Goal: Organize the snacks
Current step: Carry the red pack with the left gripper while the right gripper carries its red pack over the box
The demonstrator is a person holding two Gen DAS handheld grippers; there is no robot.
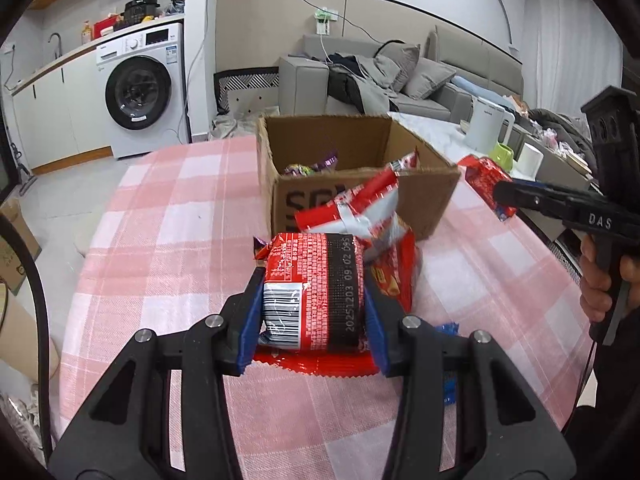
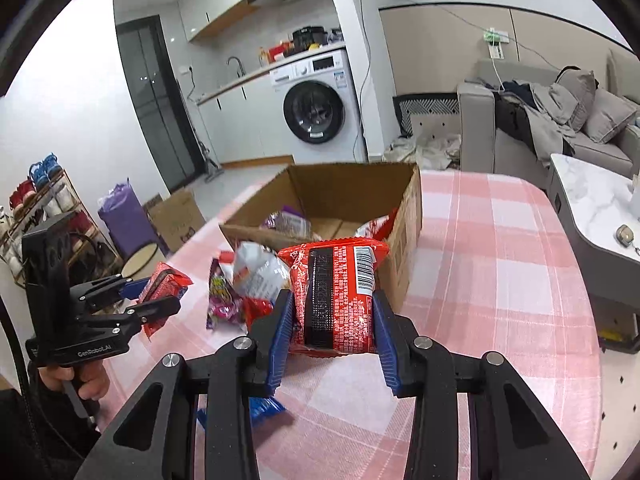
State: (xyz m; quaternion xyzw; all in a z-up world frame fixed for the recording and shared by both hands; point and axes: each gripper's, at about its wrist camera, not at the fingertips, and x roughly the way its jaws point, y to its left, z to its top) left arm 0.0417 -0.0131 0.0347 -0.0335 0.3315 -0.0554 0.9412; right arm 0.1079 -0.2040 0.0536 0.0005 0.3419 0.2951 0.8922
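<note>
My left gripper [image 1: 314, 300] is shut on a red snack packet [image 1: 316, 280] with a barcode, held above the pink checked tablecloth [image 1: 168, 240]. My right gripper [image 2: 332, 312] is shut on another red snack packet [image 2: 340, 292], just in front of the open cardboard box [image 2: 412, 208]. The box [image 1: 348, 132] holds a few snacks, purple and red ones. Loose red and silver packets [image 1: 360, 216] lie between the left gripper and the box. The right gripper also shows in the left wrist view [image 1: 504, 196], and the left gripper in the right wrist view [image 2: 156, 292].
A blue wrapper [image 2: 264, 406] lies on the cloth under the right gripper. A purple packet [image 2: 222, 296] lies left of the box. A white kettle [image 1: 488, 128], green cup [image 1: 502, 154] and white roll [image 1: 530, 160] stand behind the box. The table edge curves at left.
</note>
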